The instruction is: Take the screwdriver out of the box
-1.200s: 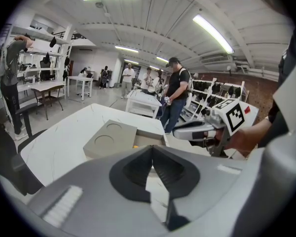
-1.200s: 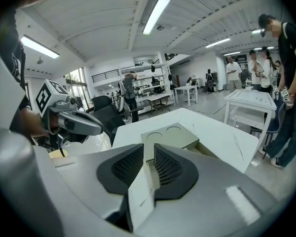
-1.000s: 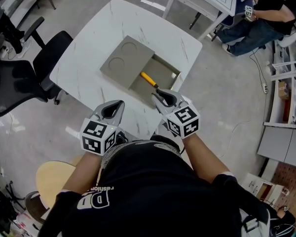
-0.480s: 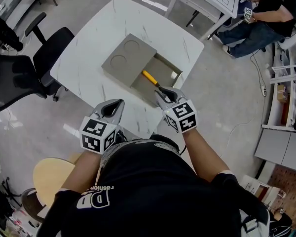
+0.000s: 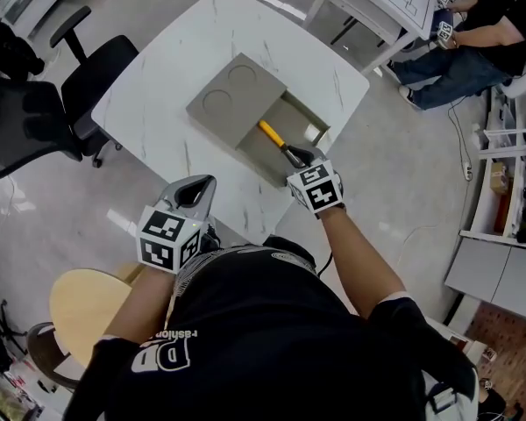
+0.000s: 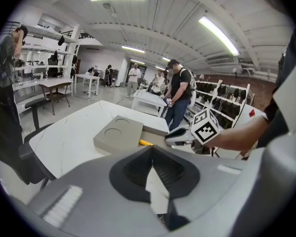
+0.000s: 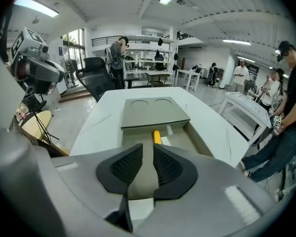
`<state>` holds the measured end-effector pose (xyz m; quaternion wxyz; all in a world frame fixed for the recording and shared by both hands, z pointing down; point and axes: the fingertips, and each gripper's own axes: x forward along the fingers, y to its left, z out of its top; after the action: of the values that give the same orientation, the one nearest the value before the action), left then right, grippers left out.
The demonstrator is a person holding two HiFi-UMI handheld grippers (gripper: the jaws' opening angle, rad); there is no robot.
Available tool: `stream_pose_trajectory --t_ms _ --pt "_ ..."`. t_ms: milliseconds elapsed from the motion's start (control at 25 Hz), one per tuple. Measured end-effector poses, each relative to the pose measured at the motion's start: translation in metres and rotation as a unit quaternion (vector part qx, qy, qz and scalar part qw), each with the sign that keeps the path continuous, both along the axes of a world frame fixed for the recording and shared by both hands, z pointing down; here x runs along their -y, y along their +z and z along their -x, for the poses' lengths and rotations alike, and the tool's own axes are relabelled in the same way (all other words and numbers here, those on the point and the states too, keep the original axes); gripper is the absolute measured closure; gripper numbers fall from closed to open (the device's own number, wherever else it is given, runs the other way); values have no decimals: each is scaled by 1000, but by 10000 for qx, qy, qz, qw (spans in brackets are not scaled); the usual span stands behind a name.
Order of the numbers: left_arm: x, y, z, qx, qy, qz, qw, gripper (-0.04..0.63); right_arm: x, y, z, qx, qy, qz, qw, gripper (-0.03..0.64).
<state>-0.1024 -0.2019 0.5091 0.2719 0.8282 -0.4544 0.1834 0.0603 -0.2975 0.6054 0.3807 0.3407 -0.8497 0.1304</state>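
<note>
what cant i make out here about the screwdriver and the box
- Near end of the screwdriver: in the head view the right gripper covers it. In the right gripper view it is behind the jaws, and only the yellow handle shows.
- Inside of the box under the slid lid: covered in every view.
- Pale item in the box corner: too small to identify.

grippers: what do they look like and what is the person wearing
The left gripper and right gripper are grey plastic shells with black ribbed pads. Each carries a white cube with black square markers. The person wears a black short-sleeved T-shirt with white lettering.
</note>
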Motion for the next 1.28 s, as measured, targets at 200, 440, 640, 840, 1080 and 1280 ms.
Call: stream_pose_trajectory --t_ms 200,440,640,840,1080,1280 --pt "-6 2 10 23 -131 40 9999 537 11 24 -1 -259 -35 205 9994 560" --pt "-12 6 21 58 -313 112 9994 537 26 46 2 -489 -118 432 9978 560" --pt "-15 9 31 74 -474 172 9987 537 36 64 4 -684 -165 611 9956 560" --pt "-19 11 36 71 -594 208 9980 537 43 78 3 -836 -218 776 9932 560" --pt "-23 13 41 -15 -731 265 9970 535 44 89 8 -1005 -358 988 9894 560" --pt "-26 13 45 -22 -845 256 9961 535 45 97 8 -1138 -423 1116 9863 558"
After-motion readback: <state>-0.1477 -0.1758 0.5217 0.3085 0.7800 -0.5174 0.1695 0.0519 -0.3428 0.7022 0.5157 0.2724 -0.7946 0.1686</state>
